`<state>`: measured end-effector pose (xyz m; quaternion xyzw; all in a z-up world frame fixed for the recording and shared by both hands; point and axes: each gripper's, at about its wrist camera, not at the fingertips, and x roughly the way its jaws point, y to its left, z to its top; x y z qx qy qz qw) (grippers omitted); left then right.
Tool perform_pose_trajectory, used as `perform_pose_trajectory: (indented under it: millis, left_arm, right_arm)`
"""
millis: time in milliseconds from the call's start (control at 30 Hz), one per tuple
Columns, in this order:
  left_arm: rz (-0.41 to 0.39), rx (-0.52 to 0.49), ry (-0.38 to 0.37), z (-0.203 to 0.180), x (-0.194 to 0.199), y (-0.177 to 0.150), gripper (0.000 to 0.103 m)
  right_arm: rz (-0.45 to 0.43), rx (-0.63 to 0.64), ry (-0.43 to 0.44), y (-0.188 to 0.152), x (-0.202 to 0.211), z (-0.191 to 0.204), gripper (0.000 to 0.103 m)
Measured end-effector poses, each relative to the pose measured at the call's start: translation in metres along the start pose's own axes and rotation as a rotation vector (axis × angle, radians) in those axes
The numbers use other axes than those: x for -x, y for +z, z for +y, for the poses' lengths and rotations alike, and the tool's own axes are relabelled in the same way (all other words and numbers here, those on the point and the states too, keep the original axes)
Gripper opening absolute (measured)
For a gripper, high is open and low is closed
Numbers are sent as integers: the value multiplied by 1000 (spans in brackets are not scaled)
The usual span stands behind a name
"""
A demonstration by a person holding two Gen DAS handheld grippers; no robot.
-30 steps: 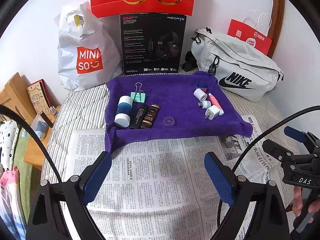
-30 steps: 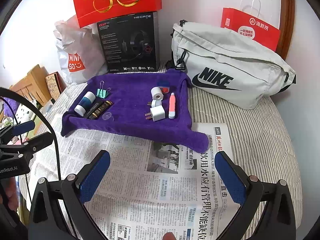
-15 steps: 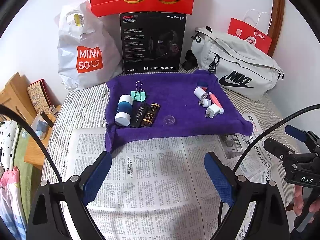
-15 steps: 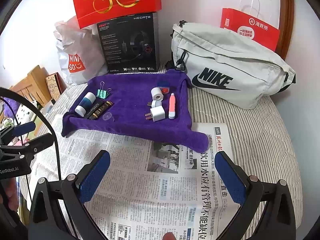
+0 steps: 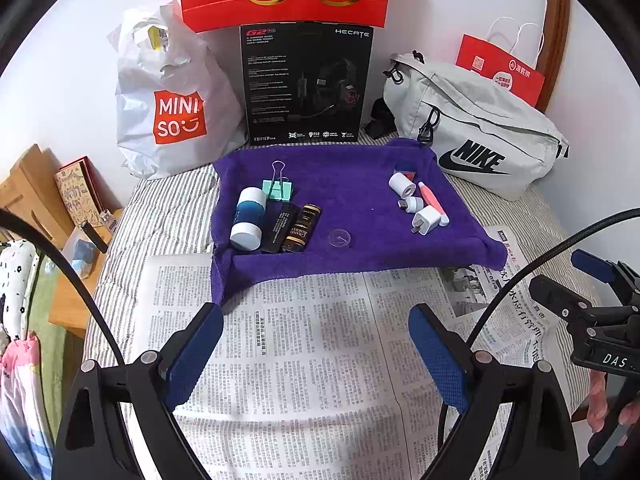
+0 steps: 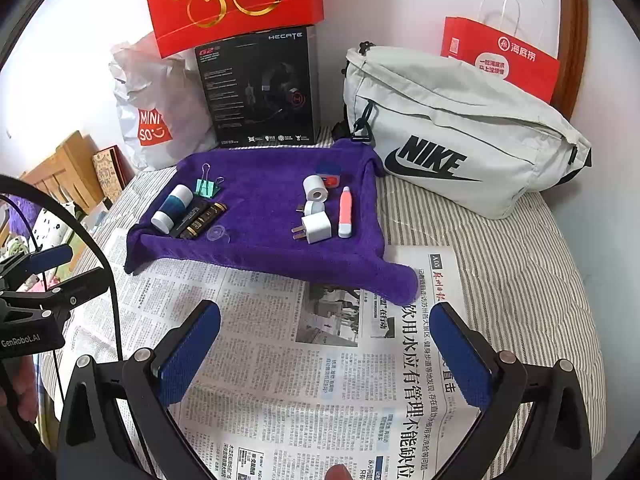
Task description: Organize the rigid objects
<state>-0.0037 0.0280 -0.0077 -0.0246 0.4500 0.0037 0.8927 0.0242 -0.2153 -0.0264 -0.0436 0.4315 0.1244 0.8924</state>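
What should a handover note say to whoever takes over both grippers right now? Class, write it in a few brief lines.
Left gripper: open, empty, over the newspaper.
Right gripper: open, empty, also over the newspaper.
On the purple towel: blue-and-white bottle, green binder clip, two dark tubes, clear cap; at right, white roll, plug adapter, pink pen.
Done: nothing is gripped.
Left: organizing all of it.

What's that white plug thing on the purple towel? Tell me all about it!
The white plug adapter is a small, smooth plastic cube with rounded corners and two flat metal prongs. It lies on its side on the purple towel, prongs pointing left in the right wrist view. A pink-and-white tube lies just right of it.
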Motion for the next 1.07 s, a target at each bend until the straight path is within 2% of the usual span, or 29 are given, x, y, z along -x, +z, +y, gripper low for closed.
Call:
perform_pose_trajectory:
  millis: [900,1067]
  left_arm:
    - [-8,0,-6,-1,5,0,94]
    - [-19,-4,6,0,6,0,99]
  right_arm:
    - [-3,7,0,-2,2,2,103]
    - [-1,8,3,-2,1,3,103]
